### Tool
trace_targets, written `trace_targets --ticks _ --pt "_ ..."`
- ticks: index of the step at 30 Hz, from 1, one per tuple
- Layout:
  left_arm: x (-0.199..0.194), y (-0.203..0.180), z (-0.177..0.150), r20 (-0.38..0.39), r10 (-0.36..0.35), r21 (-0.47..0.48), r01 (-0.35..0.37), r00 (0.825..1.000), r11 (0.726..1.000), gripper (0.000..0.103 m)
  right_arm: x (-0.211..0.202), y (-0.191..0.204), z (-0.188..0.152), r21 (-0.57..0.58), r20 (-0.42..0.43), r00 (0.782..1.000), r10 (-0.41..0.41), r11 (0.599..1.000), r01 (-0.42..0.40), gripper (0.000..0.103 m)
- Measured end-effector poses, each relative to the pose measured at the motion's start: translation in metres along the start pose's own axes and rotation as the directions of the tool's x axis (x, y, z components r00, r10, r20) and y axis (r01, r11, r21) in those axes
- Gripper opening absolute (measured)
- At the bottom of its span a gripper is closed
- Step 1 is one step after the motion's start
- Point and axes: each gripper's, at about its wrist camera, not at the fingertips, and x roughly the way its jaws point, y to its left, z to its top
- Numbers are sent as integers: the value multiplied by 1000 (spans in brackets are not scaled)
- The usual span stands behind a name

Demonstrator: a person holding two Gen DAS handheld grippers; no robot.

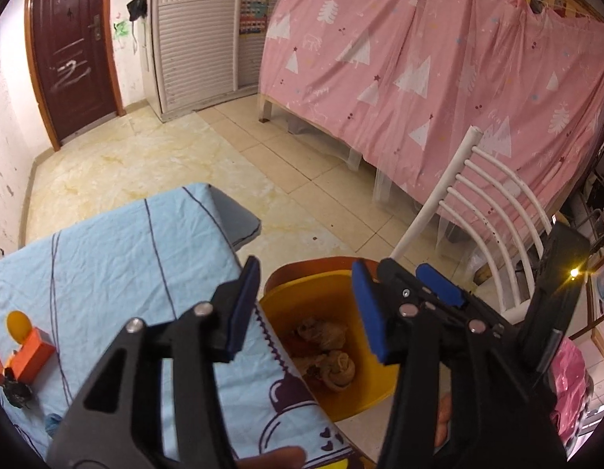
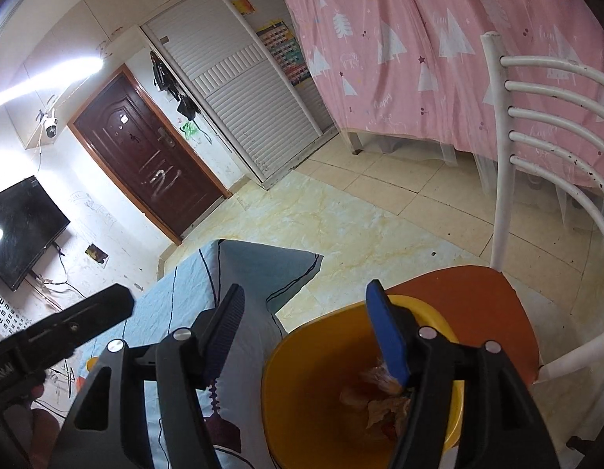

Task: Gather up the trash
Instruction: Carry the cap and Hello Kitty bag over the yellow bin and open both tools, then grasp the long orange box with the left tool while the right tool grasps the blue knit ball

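Note:
A yellow bin stands on the orange seat of a white chair, just off the table's edge. Crumpled brown paper lies at its bottom, also seen as paper in the right wrist view. My left gripper hovers over the bin's mouth, open, with nothing between its blue pads. My right gripper hangs open over the same bin, also holding nothing; one of its pads shows right beside the left one. A black crumpled scrap lies on the table at the far left.
The table wears a light blue cloth. An orange box and a yellow round thing sit by the scrap. The white chair back rises behind the bin. A pink curtain hangs beyond a tiled floor.

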Motion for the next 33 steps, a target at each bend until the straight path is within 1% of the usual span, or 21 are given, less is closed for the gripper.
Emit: trace_targets --ticks 6,10,13,16,17,24,27,29,33 --pt "-14 12 -1 19 -4 -17 4 1000 1000 47 2 6 -1 -19 -4 1000 6 1000 -6 58" --pt "-28 23 -3 36 -5 -27 6 999 1000 47 3 17 -6 -40 -9 1000 13 999 -13 58" --pt "-41 37 -6 54 -1 -44 4 999 999 47 5 34 -12 -72 -22 999 23 997 -25 58" --pt "-56 54 -11 69 13 -68 -8 997 998 51 9 55 -16 -107 -37 999 34 993 -38 58" --pt "-61 61 -14 75 21 -77 -15 997 997 52 10 61 -17 -118 -40 998 38 992 -42 59" --pt "-95 108 -26 110 104 -128 -90 988 988 54 19 116 -29 -213 -77 995 69 974 -84 60" --pt "-110 130 -32 122 151 -153 -132 981 979 55 24 140 -38 -253 -99 992 83 962 -106 60" --pt "-118 143 -36 128 180 -169 -157 975 973 58 28 157 -45 -279 -117 989 93 952 -123 61" --pt "-135 175 -47 132 255 -202 -226 958 953 60 38 187 -59 -326 -154 983 104 933 -150 61"
